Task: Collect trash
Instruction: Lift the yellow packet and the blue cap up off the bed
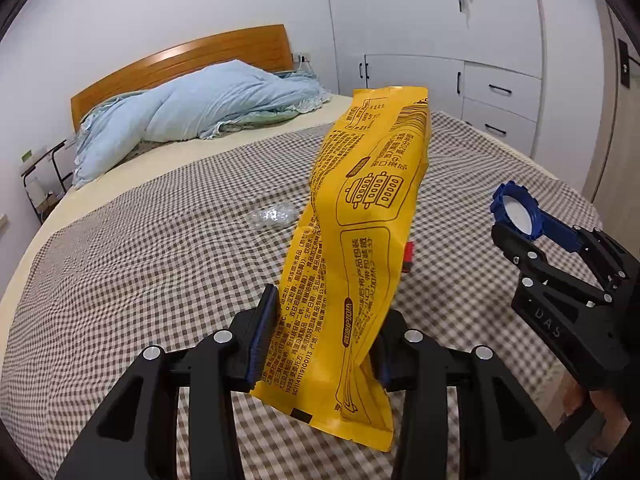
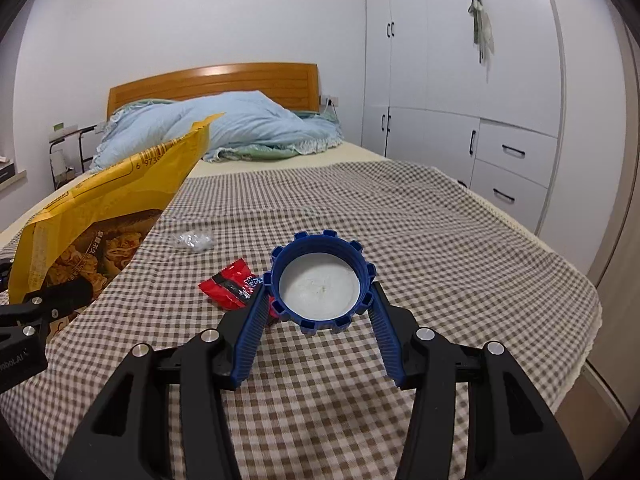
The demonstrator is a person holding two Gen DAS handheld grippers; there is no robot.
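Trash from a bed is in the grip of both handheld tools — a long yellow food wrapper (image 1: 360, 248) in the left gripper (image 1: 320, 344) and a blue ribbed cap (image 2: 322, 285) in the right gripper (image 2: 320, 300). The left one's jaws are closed partway on the lower part of the wrapper, which stands up and away from the camera above the checked brown-and-white bedspread (image 1: 160, 264), clear of the cloth. The right one's blue-padded fingers (image 2: 250, 344) stand about half open, pinching the cap from both sides with its white inner face turned to the lens. The cap also sits raised above the bedspread.

Two more pieces lie on the cloth — a small red packet (image 2: 232, 284) just behind the cap, partly hidden by the left finger, and a scrap of crumpled clear plastic (image 2: 194, 240) farther toward the middle of the bed. In the left wrist view the red packet shows only as a sliver at the wrapper's right edge.

A pale blue quilt (image 1: 192, 116) is heaped against the wooden headboard (image 1: 192, 60), and white wardrobes (image 2: 460, 80) with drawers line the right wall. Part of a hand (image 1: 600, 416) shows under the right tool.
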